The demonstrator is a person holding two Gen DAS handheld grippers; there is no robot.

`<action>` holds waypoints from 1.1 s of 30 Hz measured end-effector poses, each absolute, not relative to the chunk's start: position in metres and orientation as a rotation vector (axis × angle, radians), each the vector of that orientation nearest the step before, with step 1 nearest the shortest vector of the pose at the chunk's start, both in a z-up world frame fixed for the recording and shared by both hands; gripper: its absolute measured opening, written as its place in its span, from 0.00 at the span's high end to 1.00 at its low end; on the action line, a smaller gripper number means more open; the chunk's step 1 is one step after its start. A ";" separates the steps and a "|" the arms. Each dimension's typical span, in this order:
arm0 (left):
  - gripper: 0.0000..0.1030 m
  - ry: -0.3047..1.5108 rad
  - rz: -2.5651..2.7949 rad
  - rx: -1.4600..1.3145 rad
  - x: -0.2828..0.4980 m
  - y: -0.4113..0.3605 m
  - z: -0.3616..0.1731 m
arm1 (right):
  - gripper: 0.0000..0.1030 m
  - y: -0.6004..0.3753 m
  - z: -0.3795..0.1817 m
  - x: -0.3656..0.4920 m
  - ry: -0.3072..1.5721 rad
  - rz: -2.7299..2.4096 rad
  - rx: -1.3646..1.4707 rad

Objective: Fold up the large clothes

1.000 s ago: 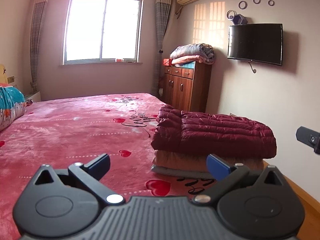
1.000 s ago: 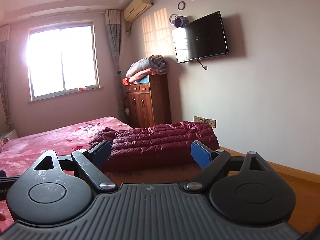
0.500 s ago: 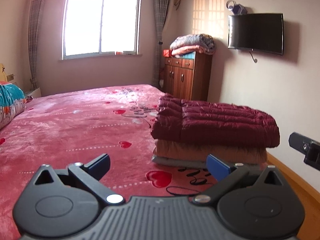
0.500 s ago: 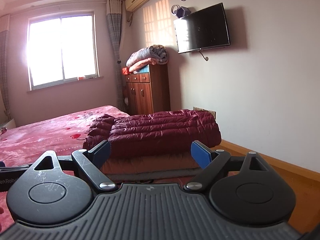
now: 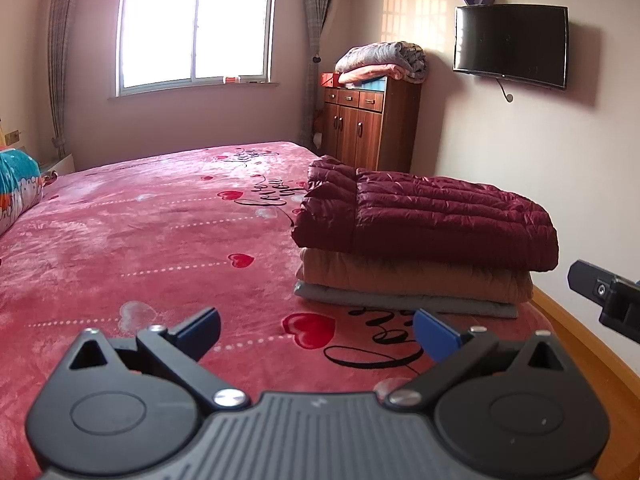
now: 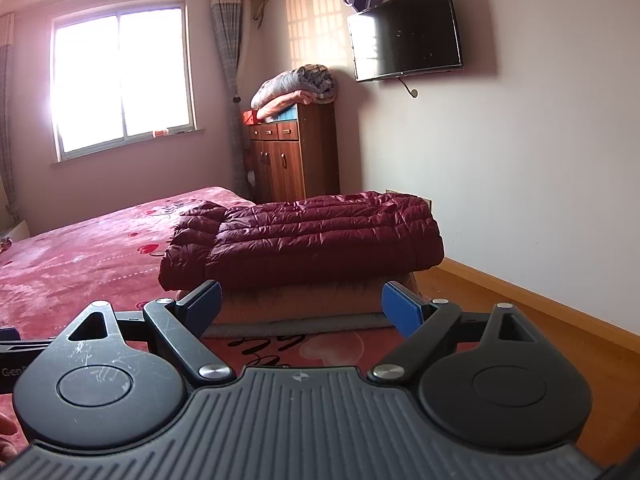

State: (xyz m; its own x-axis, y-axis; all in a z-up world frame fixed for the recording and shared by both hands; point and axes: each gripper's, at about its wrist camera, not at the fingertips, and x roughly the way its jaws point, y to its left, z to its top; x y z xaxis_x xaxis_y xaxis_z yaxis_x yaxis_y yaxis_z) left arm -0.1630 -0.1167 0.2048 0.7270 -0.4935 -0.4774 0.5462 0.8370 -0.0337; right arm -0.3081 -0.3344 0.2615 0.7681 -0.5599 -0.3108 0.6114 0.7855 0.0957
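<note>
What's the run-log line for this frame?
left gripper: open, empty | right gripper: open, empty | maroon jacket: folded, atop tan and grey layers | stack on bed | nothing held

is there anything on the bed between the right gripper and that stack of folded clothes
Nothing visible. The right gripper is open and empty, and only bare pink bedspread lies between it and the stack: maroon puffer jacket on a tan garment and a grey one.

Three folded garments (image 5: 420, 248) lie stacked at the bed's (image 5: 140, 240) right edge, a cabinet (image 5: 368, 124) behind them.
</note>
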 end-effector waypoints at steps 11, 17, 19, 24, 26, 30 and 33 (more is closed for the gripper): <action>0.01 0.513 -0.565 0.122 -0.160 -0.120 0.200 | 0.00 -0.340 0.260 -0.310 0.298 -0.633 0.205; 0.01 0.515 -0.564 0.124 -0.160 -0.121 0.199 | 0.00 -0.340 0.257 -0.306 0.315 -0.630 0.199; 0.01 0.517 -0.565 0.124 -0.159 -0.121 0.198 | 0.00 -0.341 0.256 -0.306 0.319 -0.627 0.198; 0.01 0.525 -0.565 0.121 -0.158 -0.121 0.196 | 0.00 -0.345 0.257 -0.305 0.321 -0.624 0.205; 0.01 0.528 -0.566 0.120 -0.158 -0.121 0.195 | 0.00 -0.345 0.257 -0.304 0.323 -0.623 0.208; 0.01 0.532 -0.569 0.122 -0.158 -0.121 0.194 | 0.00 -0.347 0.255 -0.302 0.327 -0.622 0.212; 0.01 0.532 -0.570 0.124 -0.158 -0.122 0.194 | 0.00 -0.347 0.254 -0.302 0.328 -0.621 0.213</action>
